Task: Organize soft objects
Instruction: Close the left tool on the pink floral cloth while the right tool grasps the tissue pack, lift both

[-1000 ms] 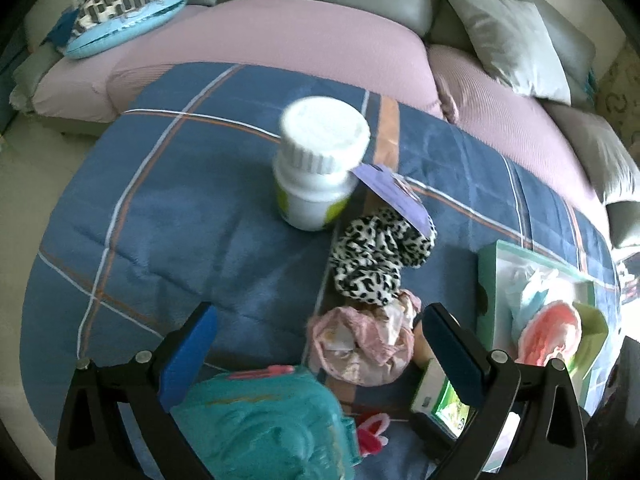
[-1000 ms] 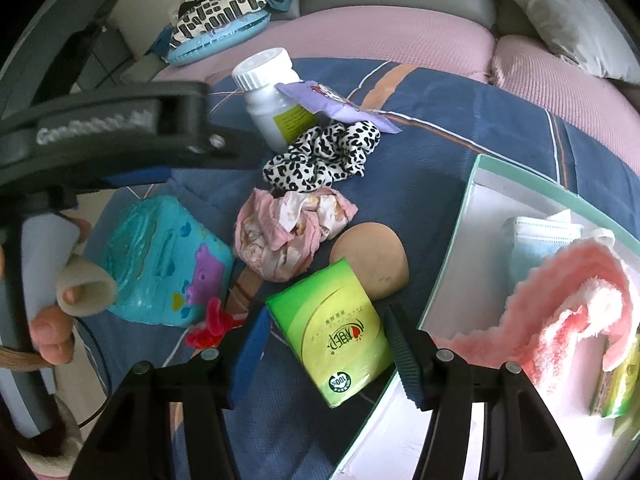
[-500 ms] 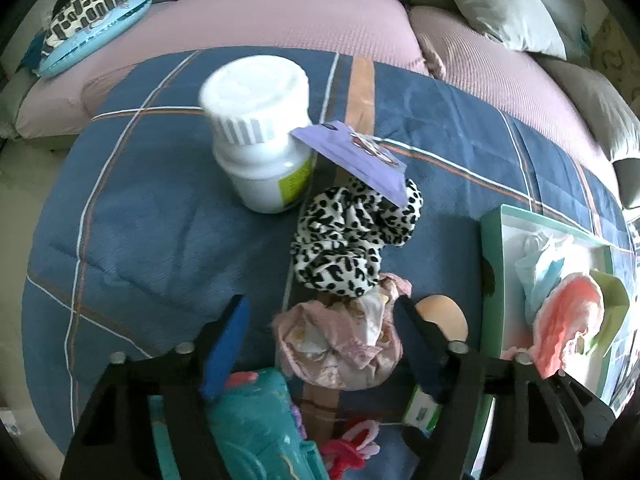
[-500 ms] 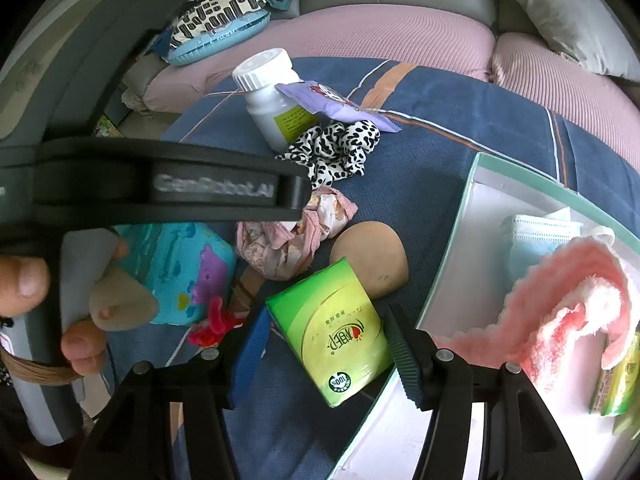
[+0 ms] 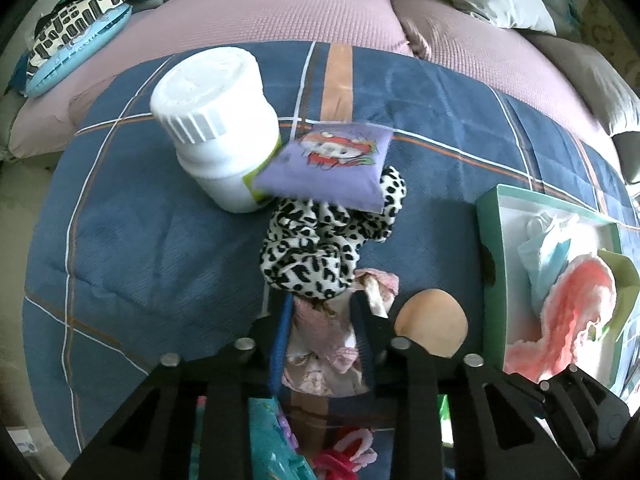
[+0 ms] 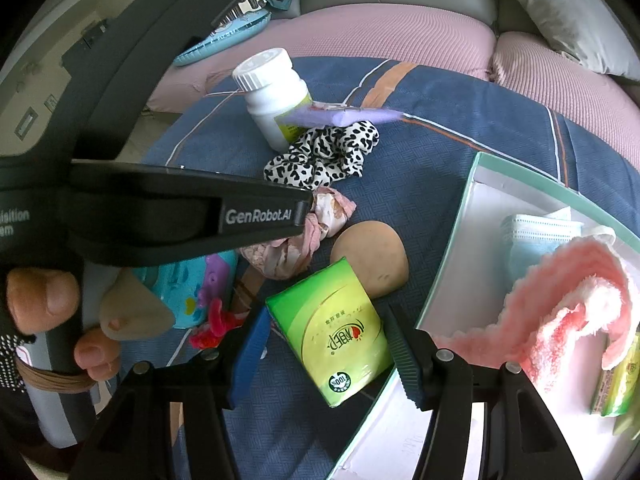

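On the blue blanket (image 5: pixel 132 240), our left gripper (image 5: pixel 322 312) is closing its jaws around a crumpled pink cloth (image 5: pixel 320 344), which lies between them just below the leopard scrunchie (image 5: pixel 320 240). Our right gripper (image 6: pixel 324 344) holds a green tissue pack (image 6: pixel 336 336) between half-open jaws beside the box (image 6: pixel 452 264), which contains a pink towel (image 6: pixel 568 300).
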Tool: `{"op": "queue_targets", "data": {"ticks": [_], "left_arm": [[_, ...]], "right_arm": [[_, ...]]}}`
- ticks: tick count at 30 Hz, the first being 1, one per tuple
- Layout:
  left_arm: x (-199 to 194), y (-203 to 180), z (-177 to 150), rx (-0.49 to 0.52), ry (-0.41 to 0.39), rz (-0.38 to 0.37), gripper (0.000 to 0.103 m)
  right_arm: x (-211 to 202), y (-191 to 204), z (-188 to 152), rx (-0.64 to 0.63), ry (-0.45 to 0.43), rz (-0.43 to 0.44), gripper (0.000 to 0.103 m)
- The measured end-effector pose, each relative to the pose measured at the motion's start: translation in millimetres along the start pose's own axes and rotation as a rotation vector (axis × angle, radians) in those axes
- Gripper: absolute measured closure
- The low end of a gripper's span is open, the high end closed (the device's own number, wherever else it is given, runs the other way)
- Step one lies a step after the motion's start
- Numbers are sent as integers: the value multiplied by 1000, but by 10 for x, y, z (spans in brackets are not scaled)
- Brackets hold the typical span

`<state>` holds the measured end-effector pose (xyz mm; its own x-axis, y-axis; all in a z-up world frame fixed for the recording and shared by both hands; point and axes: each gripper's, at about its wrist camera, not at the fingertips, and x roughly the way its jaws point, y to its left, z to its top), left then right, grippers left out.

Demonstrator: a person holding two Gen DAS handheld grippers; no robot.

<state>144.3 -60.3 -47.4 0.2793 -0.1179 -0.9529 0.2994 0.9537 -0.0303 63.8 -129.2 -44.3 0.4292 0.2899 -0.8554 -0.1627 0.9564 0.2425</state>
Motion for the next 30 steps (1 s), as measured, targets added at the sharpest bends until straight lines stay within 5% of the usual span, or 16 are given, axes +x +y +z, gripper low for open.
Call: {"op": "queue_targets", "data": {"ticks": [11, 30], "left_arm": [[-111, 67, -43, -34, -31, -51, 90], [-651, 198, -135, -46, -142, -88, 91]], "right_arm": [[-70, -19, -9, 17, -13, 7, 42], [-277, -63, 0, 32, -55, 0, 46]]}}
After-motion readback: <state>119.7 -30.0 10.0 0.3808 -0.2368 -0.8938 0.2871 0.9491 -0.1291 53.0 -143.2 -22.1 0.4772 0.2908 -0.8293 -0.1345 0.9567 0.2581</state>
